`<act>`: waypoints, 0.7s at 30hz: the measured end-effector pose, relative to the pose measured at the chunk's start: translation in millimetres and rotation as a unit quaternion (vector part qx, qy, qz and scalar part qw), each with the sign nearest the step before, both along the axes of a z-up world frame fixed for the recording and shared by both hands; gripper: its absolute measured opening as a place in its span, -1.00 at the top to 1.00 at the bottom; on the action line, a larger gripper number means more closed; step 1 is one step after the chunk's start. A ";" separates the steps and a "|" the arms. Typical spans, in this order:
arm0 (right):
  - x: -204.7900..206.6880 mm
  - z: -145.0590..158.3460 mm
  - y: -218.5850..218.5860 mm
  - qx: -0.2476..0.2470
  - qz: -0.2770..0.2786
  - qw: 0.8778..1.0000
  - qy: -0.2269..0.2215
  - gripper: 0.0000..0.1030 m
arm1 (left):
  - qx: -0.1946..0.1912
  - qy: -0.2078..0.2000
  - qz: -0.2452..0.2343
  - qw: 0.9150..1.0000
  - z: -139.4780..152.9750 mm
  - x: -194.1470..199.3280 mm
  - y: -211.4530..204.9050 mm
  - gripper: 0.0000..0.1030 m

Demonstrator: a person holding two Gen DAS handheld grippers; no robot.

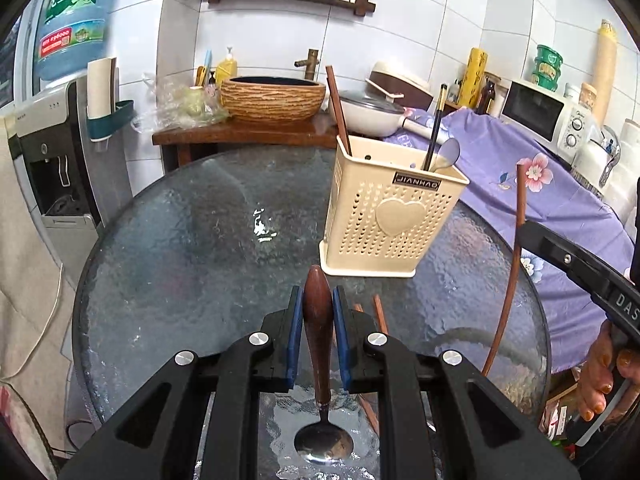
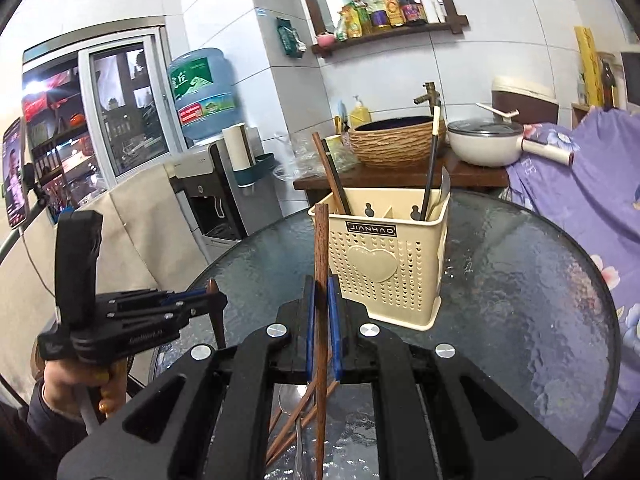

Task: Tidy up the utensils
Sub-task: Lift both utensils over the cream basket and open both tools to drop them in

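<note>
A cream plastic utensil holder [image 1: 390,216] stands upright on the far half of the round table [image 1: 180,248], whose top is dark, pebbled glass. The holder is a square caddy on a flat base, its walls pierced with rows of small heart-shaped holes, with a raised heart and a "JIANHAO" label on the front. Inside, partitions split it into compartments: a reddish-brown chopstick [image 1: 338,110] leans out of the left one, while a dark chopstick [image 1: 435,128] and a pale spoon [image 1: 448,156] stand in the right one. The left gripper [image 1: 318,312] has its blue-padded fingers [image 1: 295,332] closed to a narrow gap around a spoon with a wooden handle [image 1: 318,320]; the smooth, rounded brown handle points toward the holder and the shiny metal bowl lies back near the camera, above the glass. The right gripper [image 2: 321,312] has its blue fingers [image 2: 334,320] clamped on a single brown wooden chopstick [image 2: 320,280], held nearly upright with its square top just in front of the holder's left corner. Beneath it, on the near edge of the table, lie several loose wooden chopsticks [image 2: 296,420] crossed over one another and a metal spoon [image 2: 290,400].
</note>
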State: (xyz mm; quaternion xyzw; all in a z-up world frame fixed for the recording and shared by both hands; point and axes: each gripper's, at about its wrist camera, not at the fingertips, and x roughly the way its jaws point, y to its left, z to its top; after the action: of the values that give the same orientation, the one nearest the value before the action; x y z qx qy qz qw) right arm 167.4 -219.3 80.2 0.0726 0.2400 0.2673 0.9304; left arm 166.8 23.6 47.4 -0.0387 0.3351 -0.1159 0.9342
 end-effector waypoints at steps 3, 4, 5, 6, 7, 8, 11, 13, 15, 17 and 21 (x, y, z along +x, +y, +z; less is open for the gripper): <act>-2.7 0.6 -3.7 -0.002 0.001 1.000 -0.004 0.87 | -0.002 -0.003 0.001 1.000 1.8 0.3 1.2 0.72; -4.1 1.0 -3.9 -0.003 0.001 1.000 -0.006 0.87 | -0.002 -0.004 0.002 1.000 2.0 -0.1 1.5 0.72; -5.1 1.9 -4.2 -0.004 0.002 1.000 -0.008 0.87 | -0.002 -0.005 0.001 1.000 3.0 -0.1 1.2 0.72; -5.3 3.0 -4.8 -0.004 0.002 1.000 -0.010 0.87 | -0.002 -0.007 0.001 1.000 4.5 0.1 1.4 0.72; -6.0 3.8 -4.6 -0.003 0.003 1.000 -0.012 0.87 | -0.002 -0.008 0.001 1.000 5.9 0.2 1.2 0.72; -7.2 5.0 -4.5 -0.004 0.004 1.000 -0.014 0.87 | -0.002 -0.011 0.001 1.000 8.2 0.1 0.9 0.72; -10.4 11.0 -3.3 -0.005 0.005 1.000 -0.023 0.87 | -0.003 -0.019 0.002 1.000 13.4 -0.7 1.2 0.72; -11.8 15.9 -2.8 -0.004 0.006 0.999 -0.031 0.87 | -0.004 -0.026 0.004 1.000 18.7 -0.8 2.4 0.72; -12.0 18.9 -2.8 -0.004 0.004 0.999 -0.036 0.87 | -0.004 -0.032 0.005 0.999 22.4 -0.5 2.7 0.72; -10.7 22.2 -2.3 -0.003 0.003 0.999 -0.039 0.87 | -0.006 -0.036 0.005 0.999 26.4 1.3 2.7 0.72; -6.2 30.8 -0.9 -0.003 -0.001 0.999 -0.045 0.87 | -0.008 -0.048 0.004 0.999 37.4 2.8 0.2 0.72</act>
State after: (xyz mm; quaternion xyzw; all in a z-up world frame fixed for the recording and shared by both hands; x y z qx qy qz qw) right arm 161.2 -220.2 111.0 0.0577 0.1988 0.2684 0.9408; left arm 169.7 23.8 84.8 -0.0416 0.2888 -0.1166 0.9494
